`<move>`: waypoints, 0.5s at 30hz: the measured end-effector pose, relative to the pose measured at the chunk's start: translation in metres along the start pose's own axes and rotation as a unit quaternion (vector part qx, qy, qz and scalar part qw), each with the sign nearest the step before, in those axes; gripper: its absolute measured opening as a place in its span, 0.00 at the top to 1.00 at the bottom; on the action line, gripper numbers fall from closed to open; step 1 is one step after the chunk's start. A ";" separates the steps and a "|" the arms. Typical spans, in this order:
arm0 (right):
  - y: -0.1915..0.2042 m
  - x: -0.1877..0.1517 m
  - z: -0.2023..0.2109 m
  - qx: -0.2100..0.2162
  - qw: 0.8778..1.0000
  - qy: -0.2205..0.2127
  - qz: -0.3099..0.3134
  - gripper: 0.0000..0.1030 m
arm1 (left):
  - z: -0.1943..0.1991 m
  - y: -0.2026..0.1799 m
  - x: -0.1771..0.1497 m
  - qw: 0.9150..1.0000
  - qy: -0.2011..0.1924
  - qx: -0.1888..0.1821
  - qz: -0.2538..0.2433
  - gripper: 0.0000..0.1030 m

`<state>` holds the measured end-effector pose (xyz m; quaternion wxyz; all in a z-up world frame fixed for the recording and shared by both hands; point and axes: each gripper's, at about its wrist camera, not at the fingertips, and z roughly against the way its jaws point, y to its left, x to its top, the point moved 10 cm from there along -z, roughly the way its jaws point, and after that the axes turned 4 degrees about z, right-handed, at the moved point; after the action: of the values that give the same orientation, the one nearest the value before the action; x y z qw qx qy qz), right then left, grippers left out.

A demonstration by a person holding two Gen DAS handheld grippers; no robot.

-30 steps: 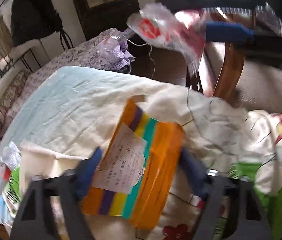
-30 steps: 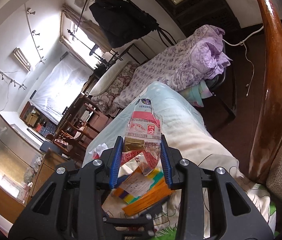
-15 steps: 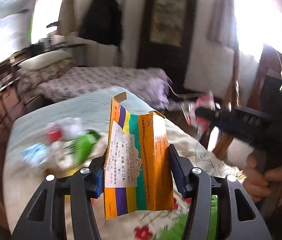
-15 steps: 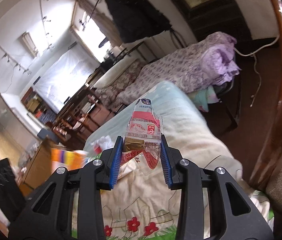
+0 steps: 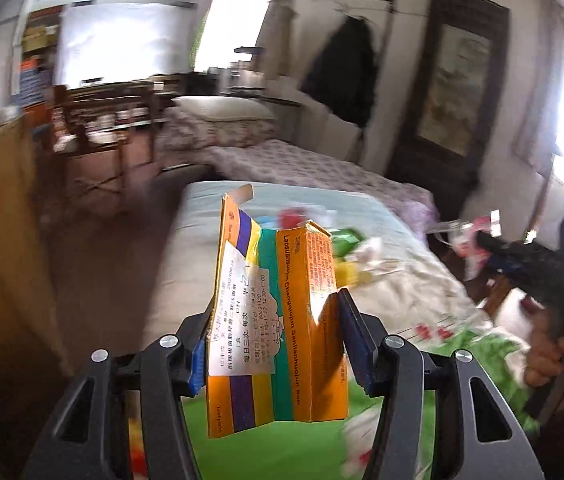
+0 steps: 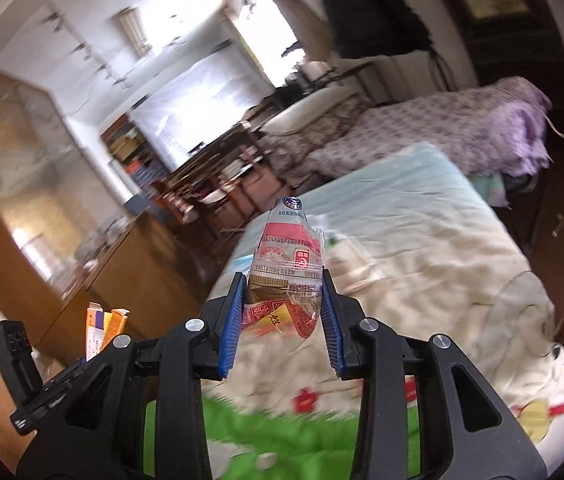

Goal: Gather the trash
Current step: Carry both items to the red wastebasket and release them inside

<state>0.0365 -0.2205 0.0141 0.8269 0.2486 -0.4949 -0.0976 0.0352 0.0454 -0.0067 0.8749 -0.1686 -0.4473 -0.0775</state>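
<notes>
Trash pile (image 5: 346,252) on bed (image 5: 402,280) behind medicine box (image 5: 277,320) blurring; items not identifiable. Box hiding pile's near part. Box label (image 5: 241,320) small print not readable. Right gripper (image 5: 522,256) right of box smearing, wrapper (image 5: 478,232) detail lost. In right view, green bedding (image 6: 282,432) below wrapper (image 6: 286,272) blurring; box (image 6: 101,328) partly hiding behind left gripper (image 6: 41,392) body.

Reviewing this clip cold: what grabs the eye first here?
The striped orange carton with a white printed label, clamped upright in the left gripper, fills the left wrist view. The right gripper pinches a crinkled clear-and-red wrapper above the bed, where more litter lies blurred.
</notes>
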 end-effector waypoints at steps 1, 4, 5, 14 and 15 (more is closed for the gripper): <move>0.017 -0.001 0.002 0.011 1.000 0.002 0.012 0.64 | 0.010 0.013 -0.002 1.000 -0.001 0.010 0.006 0.47; 0.059 -0.008 0.008 0.040 0.998 0.009 0.043 0.64 | 0.045 0.063 -0.019 0.998 -0.006 0.049 0.033 0.47; 0.073 -0.011 0.009 0.049 0.997 0.011 0.052 0.64 | 0.057 0.079 -0.026 0.997 -0.005 0.061 0.043 0.47; 0.177 -0.070 -0.006 0.122 0.982 0.087 0.116 0.64 | 0.108 0.209 -0.137 0.978 0.048 0.147 0.139 0.45; 0.189 -0.081 -0.011 0.127 0.979 0.100 0.125 0.64 | 0.106 0.217 -0.148 0.976 0.057 0.152 0.146 0.44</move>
<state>-0.0101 -0.0225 0.0436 0.8396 0.2966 -0.4450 0.0953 -0.0701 0.2844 -0.1179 0.9162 -0.0926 -0.3741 0.1099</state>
